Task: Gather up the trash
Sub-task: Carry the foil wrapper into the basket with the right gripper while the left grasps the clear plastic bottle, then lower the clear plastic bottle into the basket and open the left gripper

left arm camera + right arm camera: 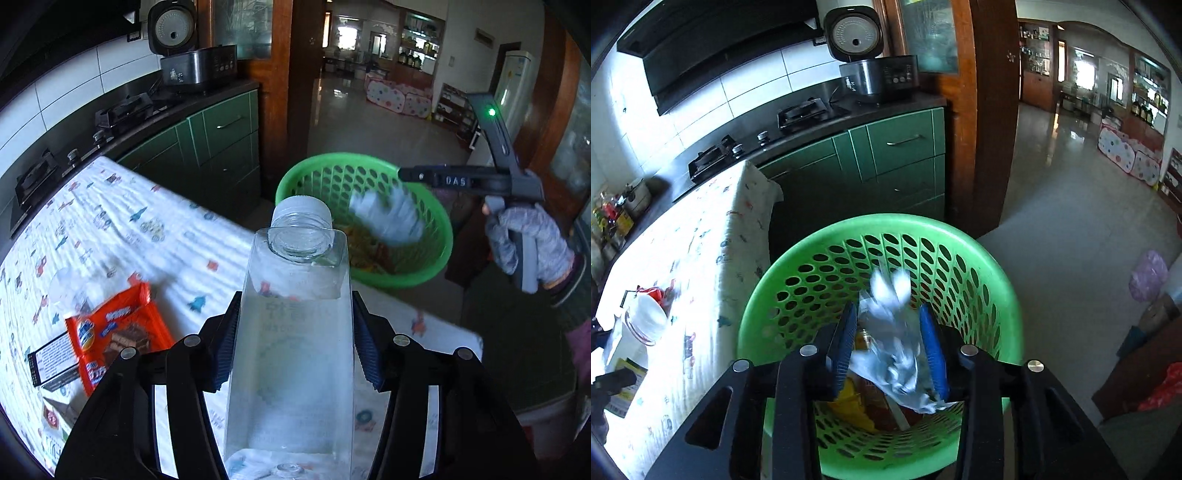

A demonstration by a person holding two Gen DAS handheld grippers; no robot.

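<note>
My left gripper (293,308) is shut on a clear square plastic bottle (291,332) with a white cap, held above the patterned table (122,236). A green perforated basket (436,243) stands past the table's far end; it fills the right wrist view (812,243). My right gripper (888,314) hangs over the basket with its jaws apart, and a blurred crumpled clear bottle (894,339) is between them, dropping free. That bottle also shows blurred inside the basket in the left wrist view (388,218). Yellow and red wrappers (857,402) lie in the basket.
On the table lie an orange snack wrapper (118,336), a black-labelled box (55,356) and a clear plastic piece (70,288). A white jar (646,321) stands on the table. Green cabinets (221,136) and a stove (801,114) line the left; tiled floor (1071,206) opens right.
</note>
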